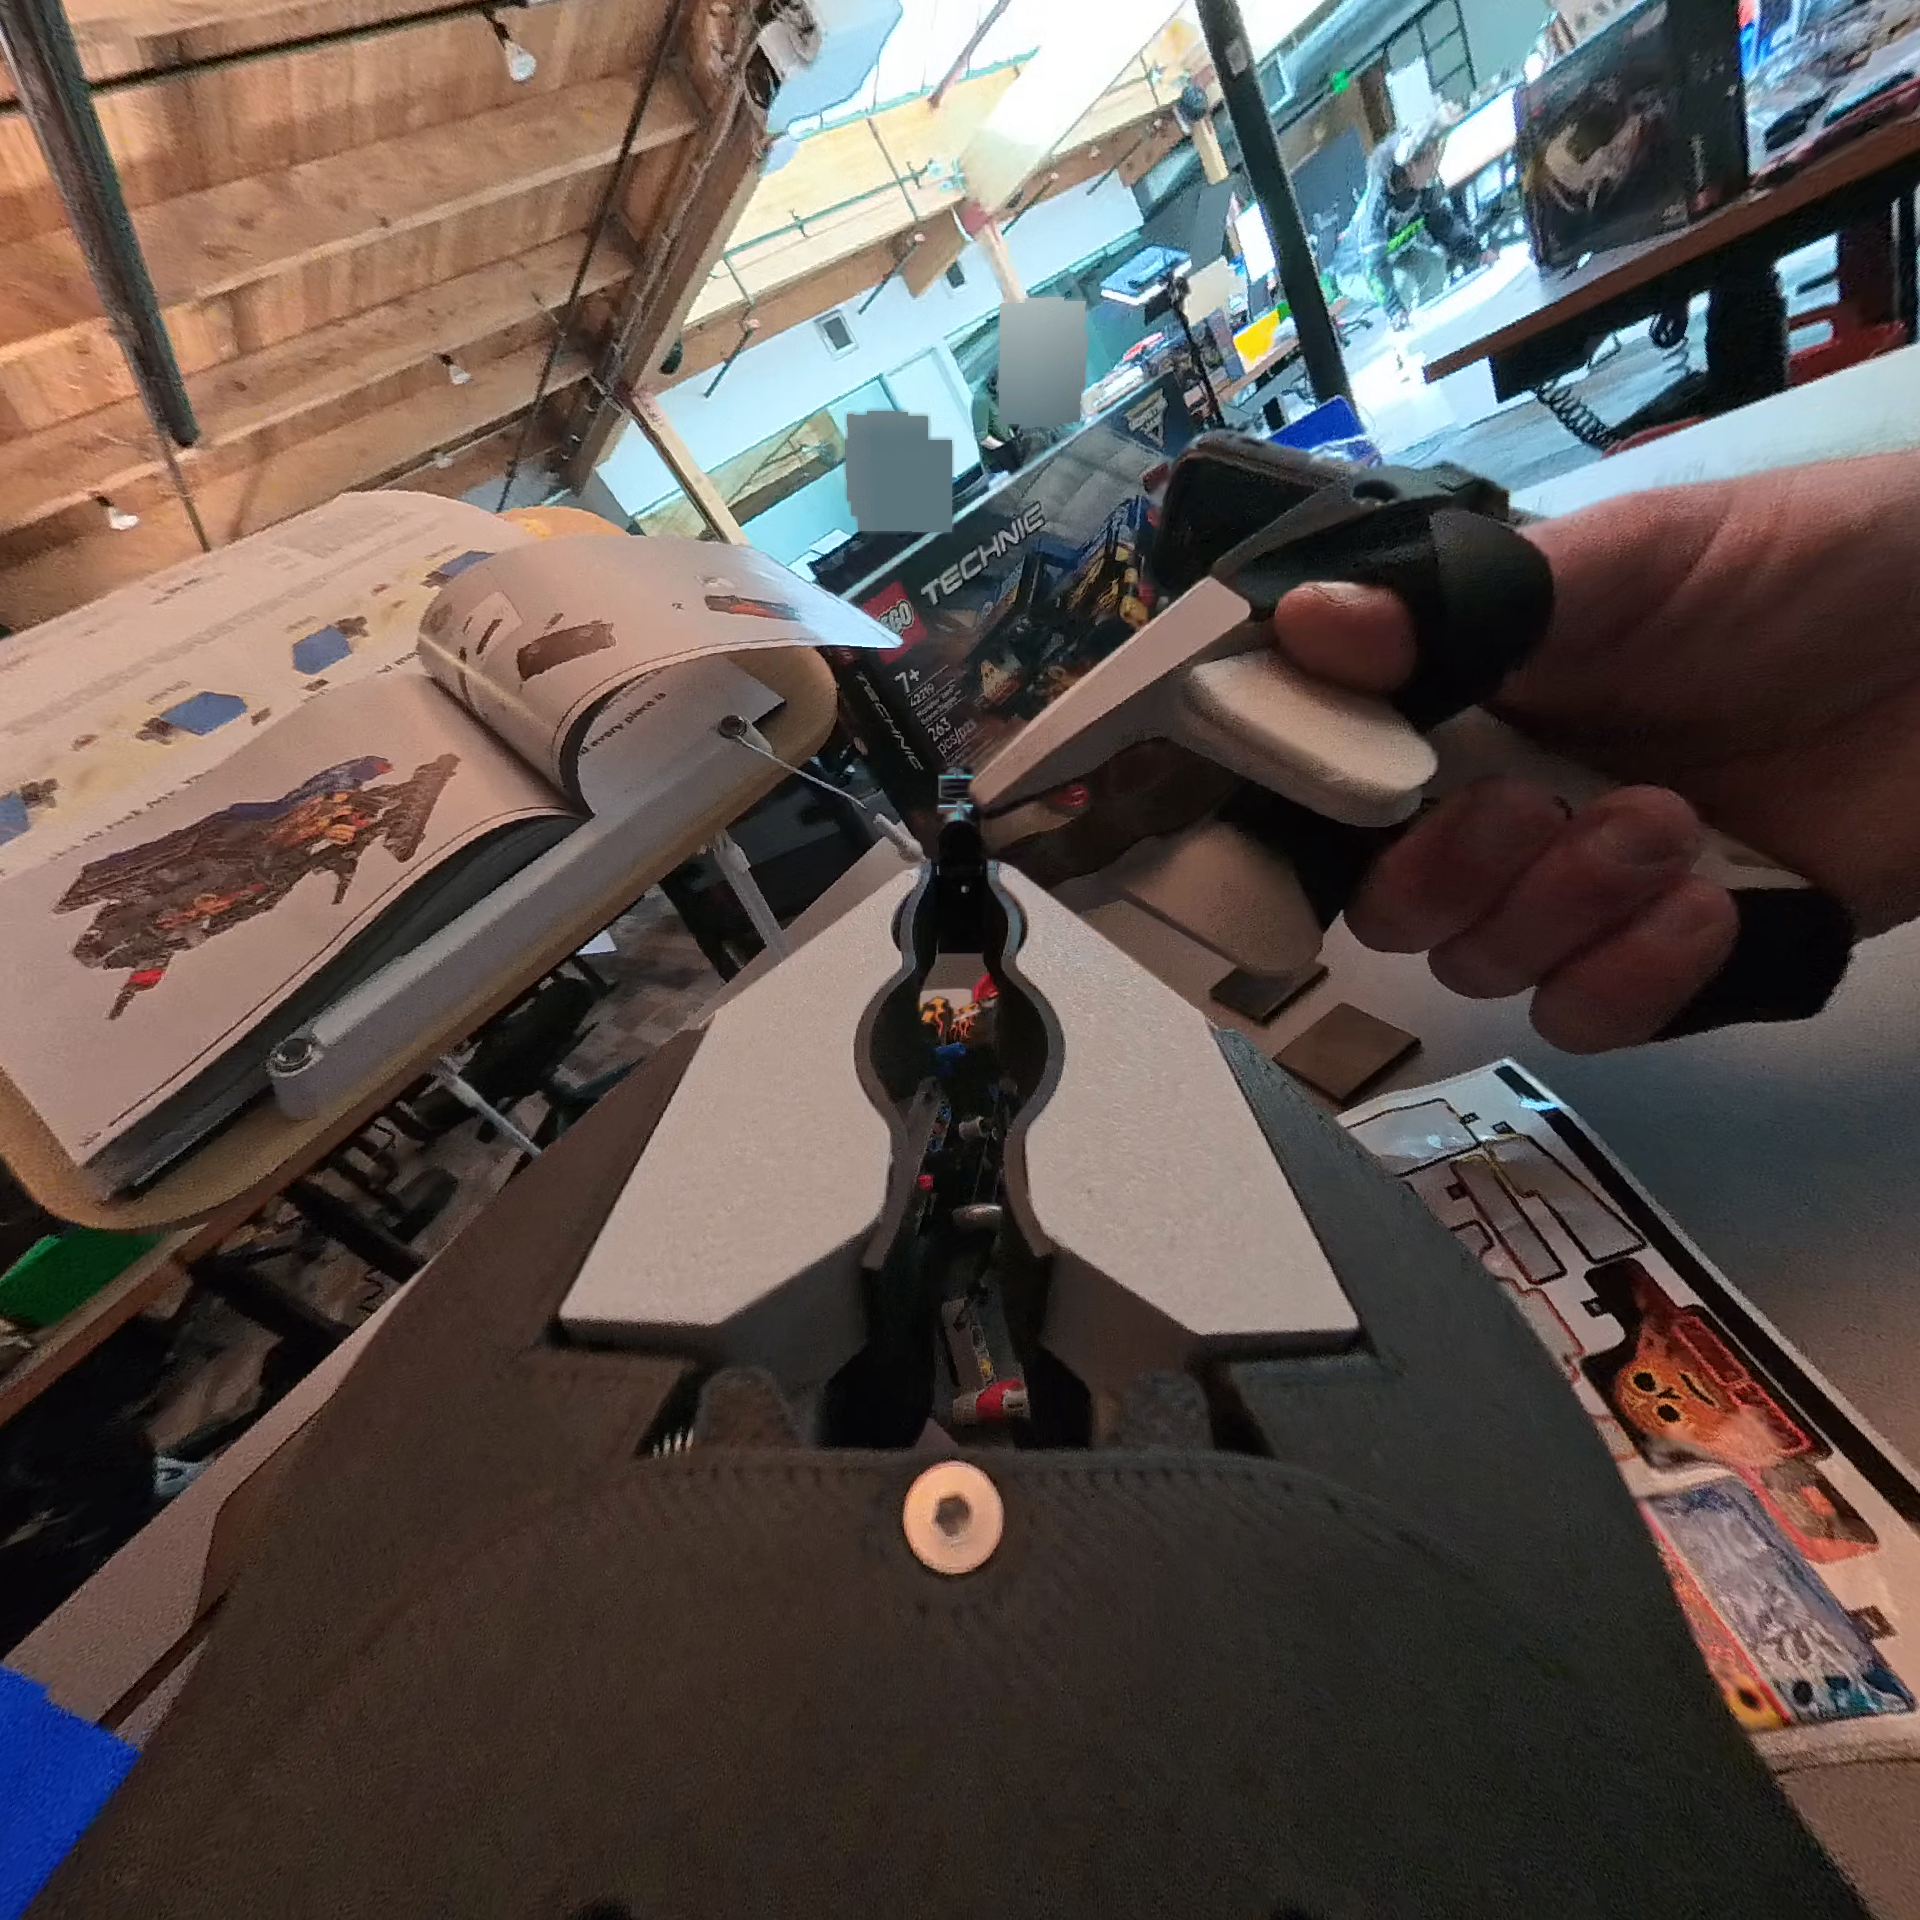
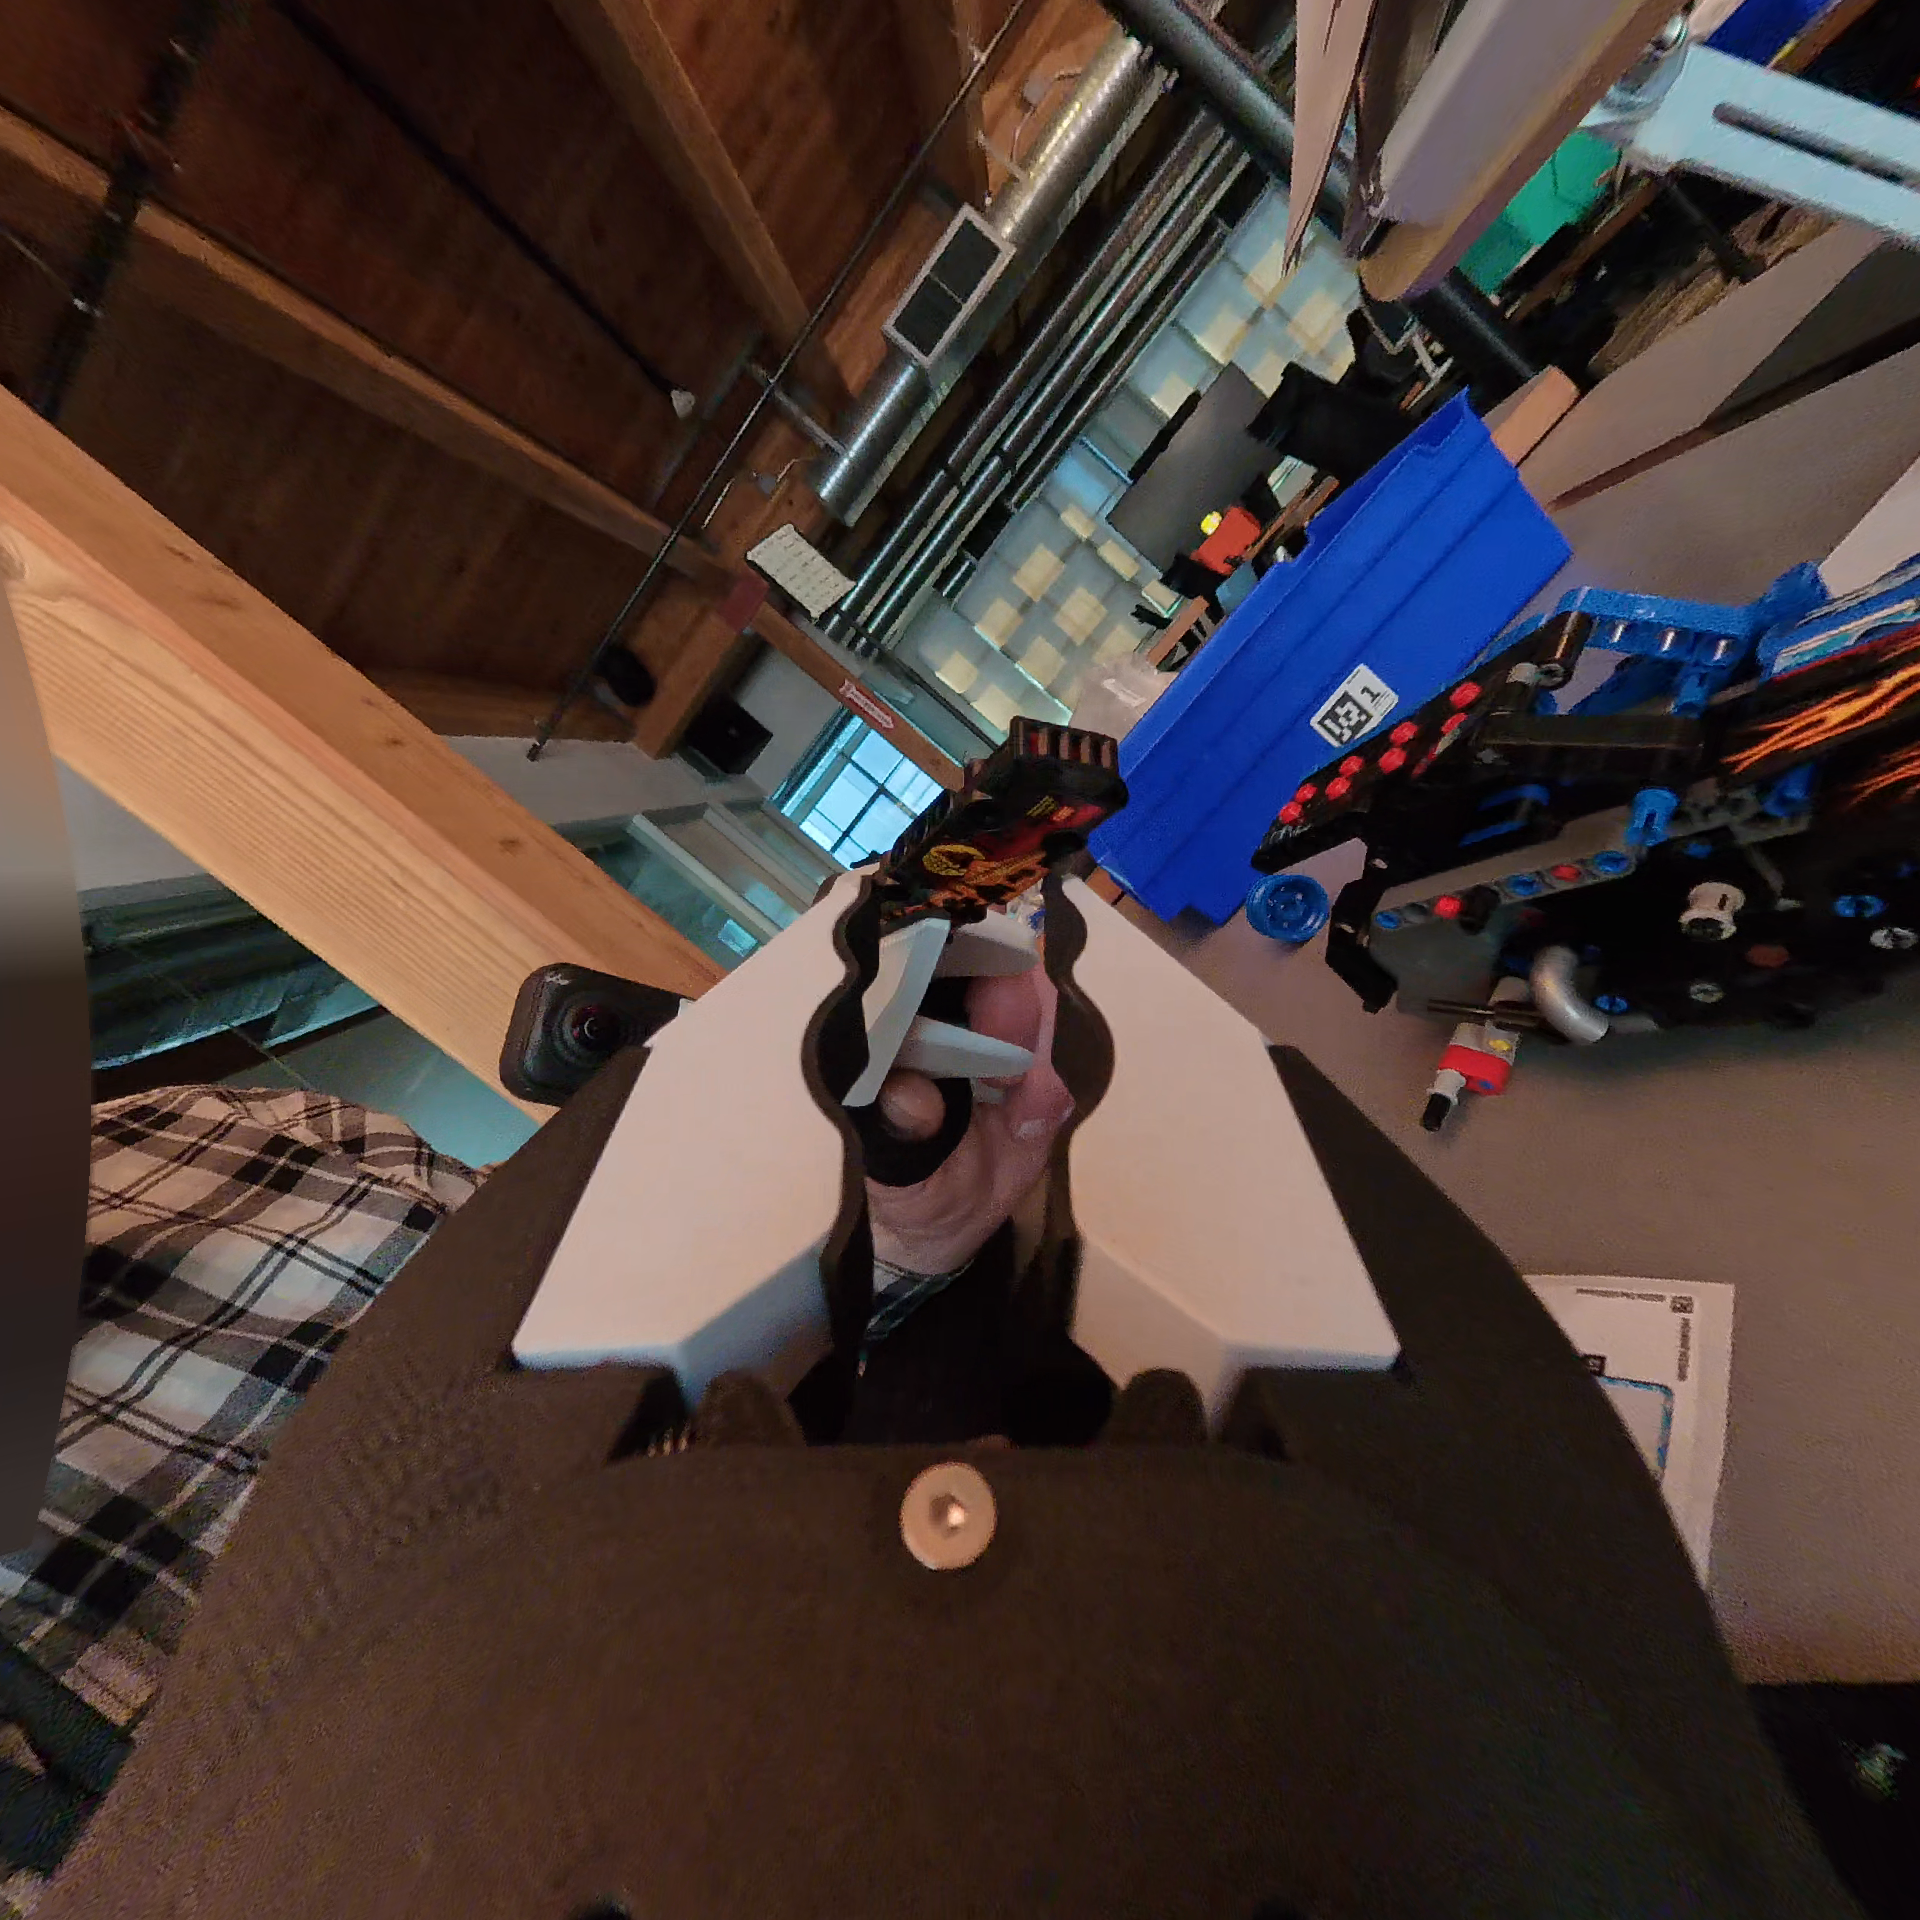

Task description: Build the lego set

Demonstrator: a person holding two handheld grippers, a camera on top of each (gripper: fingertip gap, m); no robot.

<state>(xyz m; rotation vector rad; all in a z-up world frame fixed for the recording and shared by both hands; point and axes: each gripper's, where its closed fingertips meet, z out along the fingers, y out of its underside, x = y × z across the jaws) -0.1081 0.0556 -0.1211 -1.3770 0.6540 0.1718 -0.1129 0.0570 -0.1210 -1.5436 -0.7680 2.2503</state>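
Observation:
My left gripper (image 1: 958, 883) is shut on a small black piece (image 1: 957, 847), held up in the air. My right gripper (image 2: 961, 883) is shut on a black panel (image 2: 1003, 821) with orange flame stickers. In the left wrist view the right gripper (image 1: 987, 816), held by a hand (image 1: 1621, 790), comes in from the right, and its tips meet the small black piece. The left gripper's white fingers (image 2: 914, 997) show through the right gripper's gap, just under the panel. The half-built black and blue model (image 2: 1621, 842) lies on the grey table to the right.
An open instruction booklet (image 1: 312, 831) rests on a raised stand at the left. A set box (image 1: 997, 644) stands behind. A sticker sheet (image 1: 1662, 1403) lies on the table. A blue bin (image 2: 1351, 665), a blue wheel (image 2: 1286, 906), a red-and-white part (image 2: 1475, 1060) and a paper (image 2: 1652, 1392) lie near the model. The tips of both grippers are at nearly the same place.

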